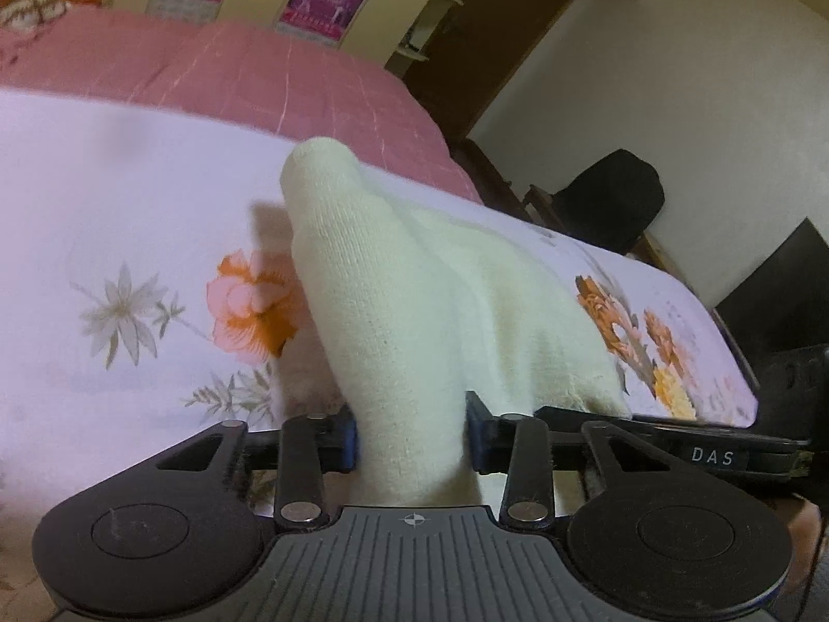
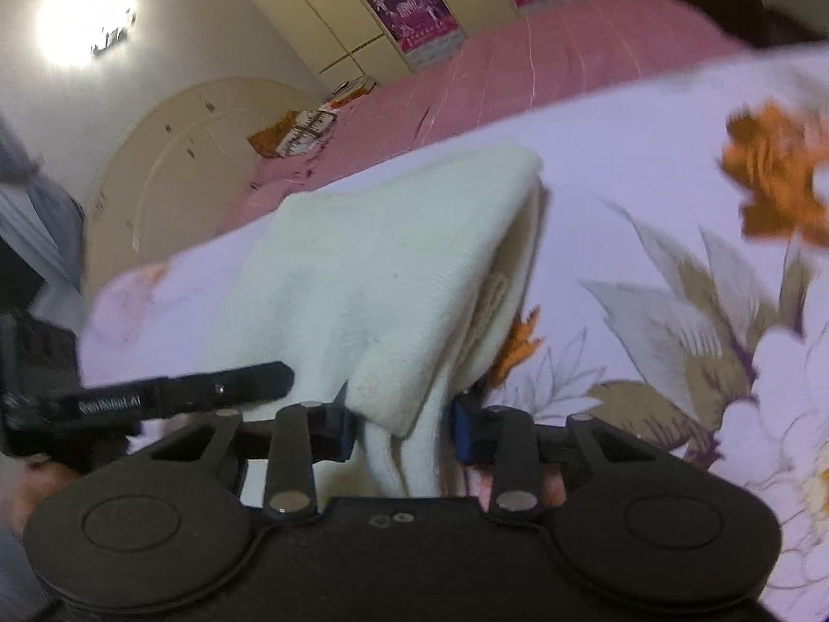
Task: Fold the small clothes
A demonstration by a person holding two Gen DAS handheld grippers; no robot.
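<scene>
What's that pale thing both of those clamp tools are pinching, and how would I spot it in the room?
Find the big bed with the pink cover; across its near end lies a white sheet printed with orange flowers. On it sits a cream knitted garment, clamped by the left hand-held gripper and the right hand-held gripper. It is plain, with no print.

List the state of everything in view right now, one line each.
Left tool: shut on the cloth.
Right tool: shut on the cloth.
Cloth: cream knit, lifted and bunched, doubled over in the right wrist view, held by both tools above the sheet.
Sheet: floral, spread flat on the bed.
Pink cover: spread on the bed beyond the sheet.
</scene>
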